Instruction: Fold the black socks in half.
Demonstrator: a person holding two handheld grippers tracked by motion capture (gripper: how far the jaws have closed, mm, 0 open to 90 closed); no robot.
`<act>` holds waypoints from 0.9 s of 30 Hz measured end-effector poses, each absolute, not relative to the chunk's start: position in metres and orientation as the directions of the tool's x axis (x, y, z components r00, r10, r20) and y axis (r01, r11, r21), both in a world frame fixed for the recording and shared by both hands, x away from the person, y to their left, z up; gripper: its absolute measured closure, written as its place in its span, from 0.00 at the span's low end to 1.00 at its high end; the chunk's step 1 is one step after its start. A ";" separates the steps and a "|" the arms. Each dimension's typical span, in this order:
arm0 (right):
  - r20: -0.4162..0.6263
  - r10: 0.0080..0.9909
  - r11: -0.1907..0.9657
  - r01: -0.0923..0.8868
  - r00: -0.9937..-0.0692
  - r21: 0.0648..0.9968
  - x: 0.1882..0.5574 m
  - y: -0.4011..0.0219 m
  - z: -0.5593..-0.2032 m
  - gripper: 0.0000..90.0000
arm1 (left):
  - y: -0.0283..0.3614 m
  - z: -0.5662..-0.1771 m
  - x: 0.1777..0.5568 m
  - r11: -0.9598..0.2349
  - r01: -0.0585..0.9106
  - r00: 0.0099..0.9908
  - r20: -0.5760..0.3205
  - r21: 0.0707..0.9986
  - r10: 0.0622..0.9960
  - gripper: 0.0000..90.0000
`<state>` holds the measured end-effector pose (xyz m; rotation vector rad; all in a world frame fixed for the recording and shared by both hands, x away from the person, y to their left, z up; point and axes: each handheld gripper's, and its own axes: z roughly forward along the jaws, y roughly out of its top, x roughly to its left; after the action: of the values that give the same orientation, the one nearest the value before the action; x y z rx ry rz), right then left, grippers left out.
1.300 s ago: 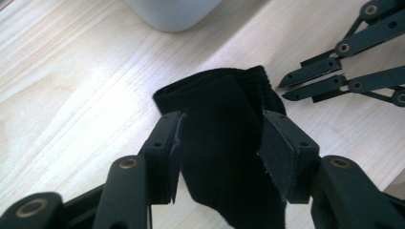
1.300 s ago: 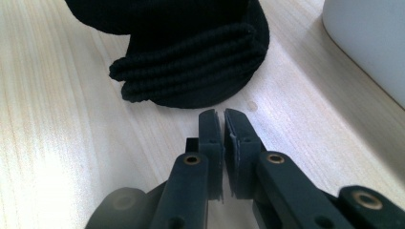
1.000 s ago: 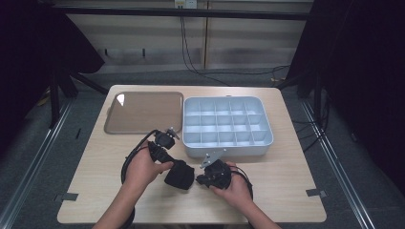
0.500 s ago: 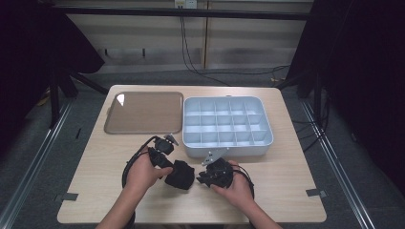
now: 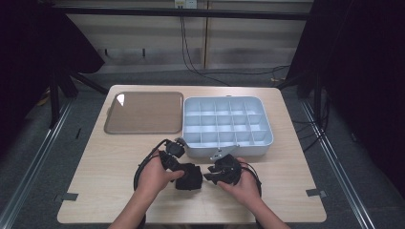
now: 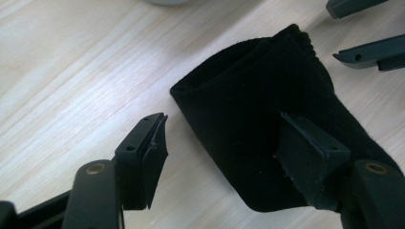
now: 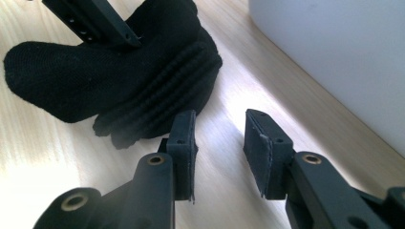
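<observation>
A folded black sock (image 5: 188,177) lies flat on the wooden table near its front edge, between my two hands. My left gripper (image 5: 177,168) comes at it from the left. In the left gripper view its jaws (image 6: 220,119) straddle the sock's (image 6: 258,105) edge: one pad hangs over the cloth, the other stands off it above bare wood. These jaws have just been opening. My right gripper (image 5: 210,175) sits just right of the sock (image 7: 119,81). Its jaws (image 7: 219,119) have also just been opening, with only table between them.
A grey compartment box (image 5: 228,150) stands right behind the hands; its wall (image 7: 334,57) is close to the right gripper. A brown tray (image 5: 143,112) lies at the back left. Black cables loop beside each hand.
The right gripper's jaws have parted and now sit beside the sock instead of on it. The left hand has sunk a little toward the sock. The sock stays in place.
</observation>
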<state>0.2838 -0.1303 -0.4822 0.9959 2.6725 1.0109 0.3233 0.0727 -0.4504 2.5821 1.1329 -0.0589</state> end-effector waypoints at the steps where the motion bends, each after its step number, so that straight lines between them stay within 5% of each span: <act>1: 0.117 0.621 0.561 0.543 -0.775 0.626 0.284 -0.132 -0.482 0.71 | 0.071 -0.451 0.323 -0.632 0.725 0.683 -0.169 0.275 0.710 0.38; 16: 0.068 0.647 0.581 0.548 -0.760 0.602 0.286 -0.154 -0.477 0.68 | 0.049 -0.450 0.320 -0.645 0.705 0.705 -0.190 0.296 0.684 0.37; 27: 0.063 0.647 0.581 0.545 -0.760 0.605 0.289 -0.154 -0.463 0.63 | 0.071 -0.442 0.318 -0.640 0.701 0.704 -0.163 0.314 0.691 0.34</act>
<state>0.2891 -0.1544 -0.4626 1.0058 2.6439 0.9267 0.3180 0.0710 -0.4419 2.5592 1.0872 -0.0395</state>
